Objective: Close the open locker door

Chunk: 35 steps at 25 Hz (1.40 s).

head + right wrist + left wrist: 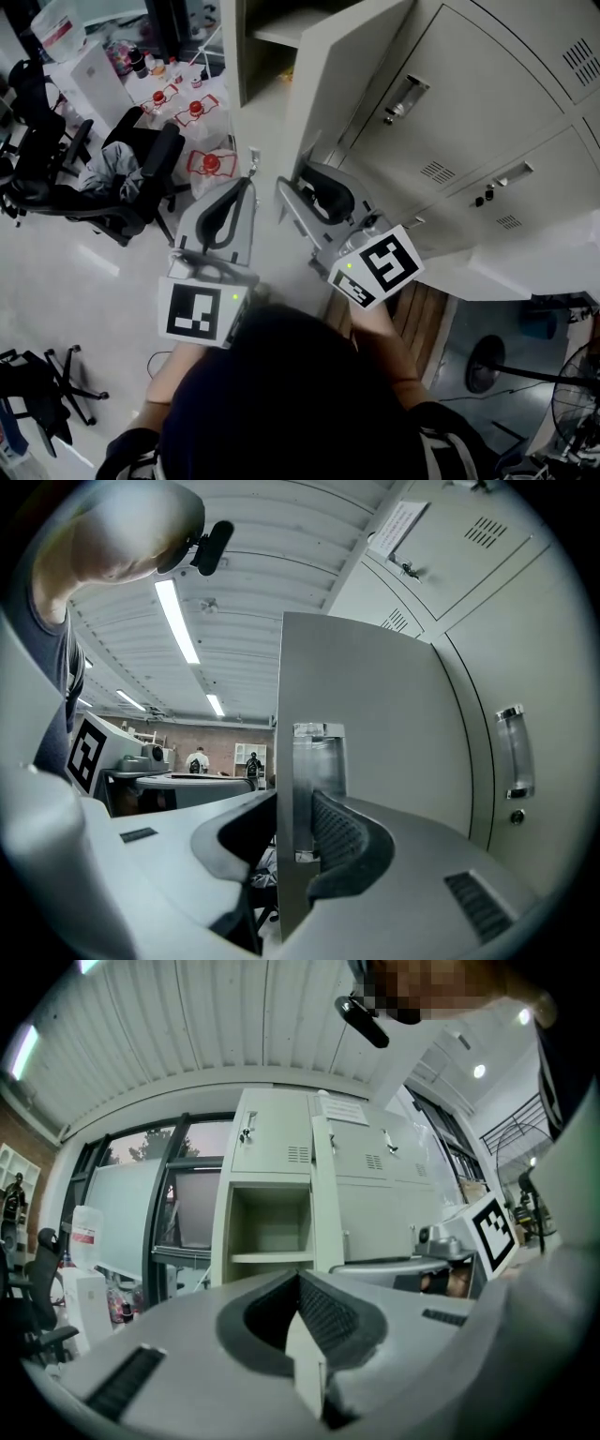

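Right gripper view: your right gripper pinches the open locker door at its edge by the handle, centre frame. Your left gripper, lower centre of its own view, is pressed together.

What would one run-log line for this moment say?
right gripper: shut on open locker door edge, beside handle | left gripper: shut, empty | task: door not yet closed
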Each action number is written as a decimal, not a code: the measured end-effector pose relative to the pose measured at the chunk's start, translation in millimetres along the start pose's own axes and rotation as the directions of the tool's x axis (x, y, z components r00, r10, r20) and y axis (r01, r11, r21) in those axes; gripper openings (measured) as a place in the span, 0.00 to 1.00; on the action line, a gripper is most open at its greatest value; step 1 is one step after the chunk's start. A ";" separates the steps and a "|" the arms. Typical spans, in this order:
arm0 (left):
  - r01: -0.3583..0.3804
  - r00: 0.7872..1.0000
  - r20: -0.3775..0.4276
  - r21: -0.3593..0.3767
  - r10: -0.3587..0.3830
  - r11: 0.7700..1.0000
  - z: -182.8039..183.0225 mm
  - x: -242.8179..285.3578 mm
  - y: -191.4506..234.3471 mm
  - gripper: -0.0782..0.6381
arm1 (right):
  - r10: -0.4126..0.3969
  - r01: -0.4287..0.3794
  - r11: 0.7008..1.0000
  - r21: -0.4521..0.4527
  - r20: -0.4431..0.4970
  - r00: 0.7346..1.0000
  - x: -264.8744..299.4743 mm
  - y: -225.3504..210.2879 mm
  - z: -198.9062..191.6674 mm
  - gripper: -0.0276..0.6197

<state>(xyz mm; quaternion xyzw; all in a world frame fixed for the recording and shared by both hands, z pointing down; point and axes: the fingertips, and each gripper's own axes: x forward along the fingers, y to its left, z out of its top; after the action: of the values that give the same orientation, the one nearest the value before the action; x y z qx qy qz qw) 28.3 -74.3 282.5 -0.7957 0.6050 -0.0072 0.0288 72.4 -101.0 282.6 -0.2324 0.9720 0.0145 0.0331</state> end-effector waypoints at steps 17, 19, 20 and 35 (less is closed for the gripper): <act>-0.082 0.997 0.011 -0.012 0.082 0.997 0.5 -19.0 16.7 0.11 | -0.006 0.006 1.000 -0.017 -0.008 1.000 23.6 1.9 -1.7 0.23; -0.092 0.996 0.011 -0.011 0.092 0.996 0.4 -20.2 17.9 0.11 | -0.002 0.002 1.000 -0.018 -0.008 1.000 25.6 2.1 -1.8 0.23; -0.097 0.995 0.012 -0.011 0.097 0.995 0.4 -20.6 18.4 0.11 | 0.001 -0.001 1.000 -0.018 -0.007 1.000 26.6 2.1 -1.8 0.23; -0.150 0.989 0.003 -0.021 0.150 0.988 -3.3 -23.8 28.8 0.11 | 0.018 -0.019 0.999 -0.032 -0.007 1.000 41.0 3.0 -2.6 0.22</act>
<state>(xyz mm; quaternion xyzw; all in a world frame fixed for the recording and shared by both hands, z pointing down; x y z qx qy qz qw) -6.0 -59.2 284.8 -0.7481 0.6632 0.0033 0.0224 34.5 -116.9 282.3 -0.2239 0.9738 0.0297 0.0261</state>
